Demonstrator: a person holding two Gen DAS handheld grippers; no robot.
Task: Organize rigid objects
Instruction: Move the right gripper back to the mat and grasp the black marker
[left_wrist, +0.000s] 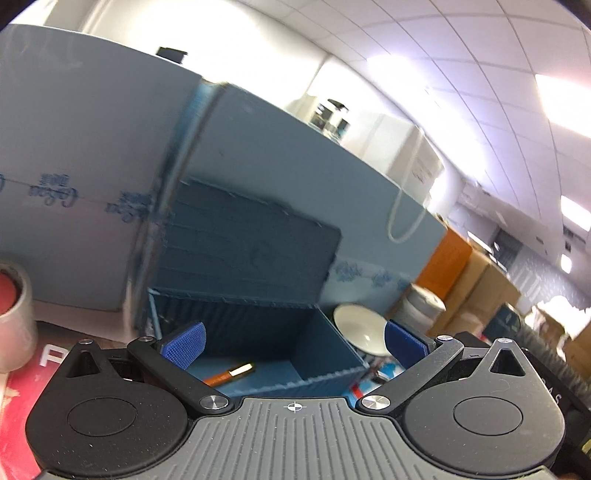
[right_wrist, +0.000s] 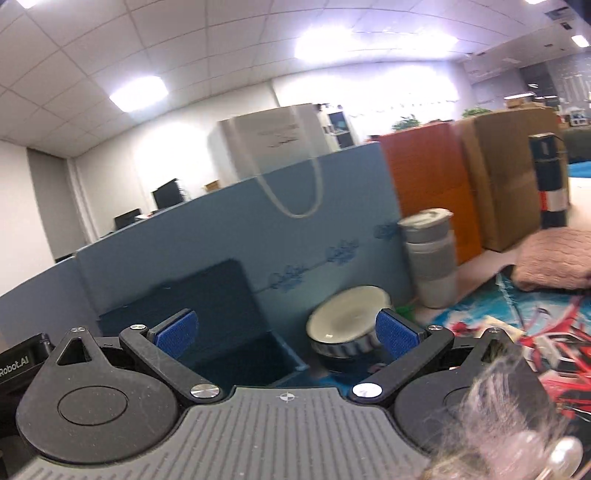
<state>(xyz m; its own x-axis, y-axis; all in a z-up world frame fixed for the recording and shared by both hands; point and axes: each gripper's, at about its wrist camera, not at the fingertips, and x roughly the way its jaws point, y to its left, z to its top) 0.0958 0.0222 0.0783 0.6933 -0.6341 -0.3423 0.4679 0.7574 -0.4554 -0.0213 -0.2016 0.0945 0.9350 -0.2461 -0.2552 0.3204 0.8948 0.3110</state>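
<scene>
A blue lidded box (left_wrist: 325, 354) stands with its lid up, and an orange-and-white pen (left_wrist: 231, 373) lies on its floor. My left gripper (left_wrist: 293, 345) is open in front of it, nothing between its blue pads. The same box (right_wrist: 291, 354) shows in the right wrist view, its inside dark. Right of it sits a white bowl (right_wrist: 343, 317) with a striped dark outside, also seen as the bowl (left_wrist: 360, 328) in the left wrist view. My right gripper (right_wrist: 286, 332) is open and holds nothing; its right pad overlaps the bowl's edge in the picture.
A grey tape roll (left_wrist: 13, 317) stands at the left edge. A grey tumbler (right_wrist: 430, 258) stands behind the bowl by the blue partition (right_wrist: 221, 236). A pink knitted cushion (right_wrist: 557, 258) lies on the patterned cloth (right_wrist: 480, 314). Orange and brown cartons (right_wrist: 498, 177) line the back right.
</scene>
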